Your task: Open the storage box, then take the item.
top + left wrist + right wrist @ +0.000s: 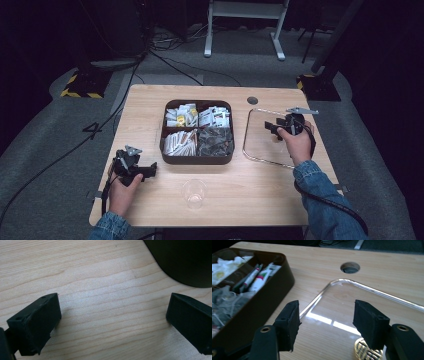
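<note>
Tray [185, 260] cropped beyond left gripper [112, 325].

Lit counter, dark room around us

We see the counter [150, 100] evenly lit from overhead, window-like glare on the clear lid [367, 305], and soft, blurred black jaws up close.

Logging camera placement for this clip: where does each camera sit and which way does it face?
High view: above the person's side, looking forward and down on the table; forearms and both hand-held grippers show.
Left gripper view: on the left hand-held gripper, facing bare tabletop; its black jaws stand apart.
Right gripper view: on the right hand-held gripper, facing the clear lid.
All three views show the dark tray.
</note>
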### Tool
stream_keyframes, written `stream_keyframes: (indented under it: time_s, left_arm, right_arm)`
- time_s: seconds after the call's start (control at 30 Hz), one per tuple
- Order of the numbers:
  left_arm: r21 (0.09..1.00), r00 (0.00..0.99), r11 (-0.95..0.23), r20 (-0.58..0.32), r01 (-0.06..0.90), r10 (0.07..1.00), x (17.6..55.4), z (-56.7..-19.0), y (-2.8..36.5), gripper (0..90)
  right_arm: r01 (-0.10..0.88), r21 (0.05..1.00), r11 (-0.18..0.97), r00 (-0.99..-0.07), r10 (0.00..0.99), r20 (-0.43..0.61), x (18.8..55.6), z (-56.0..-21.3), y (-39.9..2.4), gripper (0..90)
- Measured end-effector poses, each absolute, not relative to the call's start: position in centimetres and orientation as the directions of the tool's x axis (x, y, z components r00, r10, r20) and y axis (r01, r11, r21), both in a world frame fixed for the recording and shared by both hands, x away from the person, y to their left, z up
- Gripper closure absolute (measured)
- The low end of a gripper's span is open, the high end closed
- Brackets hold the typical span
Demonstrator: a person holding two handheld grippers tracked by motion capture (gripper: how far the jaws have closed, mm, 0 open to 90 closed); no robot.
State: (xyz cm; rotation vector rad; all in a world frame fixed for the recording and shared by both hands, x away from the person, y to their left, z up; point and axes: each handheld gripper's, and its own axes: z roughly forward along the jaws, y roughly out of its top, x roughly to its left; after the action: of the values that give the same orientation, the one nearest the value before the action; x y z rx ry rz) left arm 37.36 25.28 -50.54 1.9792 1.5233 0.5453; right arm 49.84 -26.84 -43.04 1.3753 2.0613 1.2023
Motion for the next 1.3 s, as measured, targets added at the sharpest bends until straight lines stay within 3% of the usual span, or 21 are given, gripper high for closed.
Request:
stream_keyframes:
  time_s: [0.63, 1.3]
  left_arm:
    - [0.661, 0.266, -0.183, -0.026, 0.728, 0.964, 37.4, -50.5, 25.3, 0.1]
    - [0.662, 0.263, -0.179, -0.028, 0.728, 0.964, 37.3, -50.6, 25.3, 0.1]
  right_arm:
    - [0.448, 0.871, 0.201, -0.587, 0.801, 0.116, 48.6, -37.6, -20.3, 39.0]
    - [0.436, 0.836, 0.334, -0.713, 0.694, 0.095, 48.3, -38.5, -13.0, 45.7]
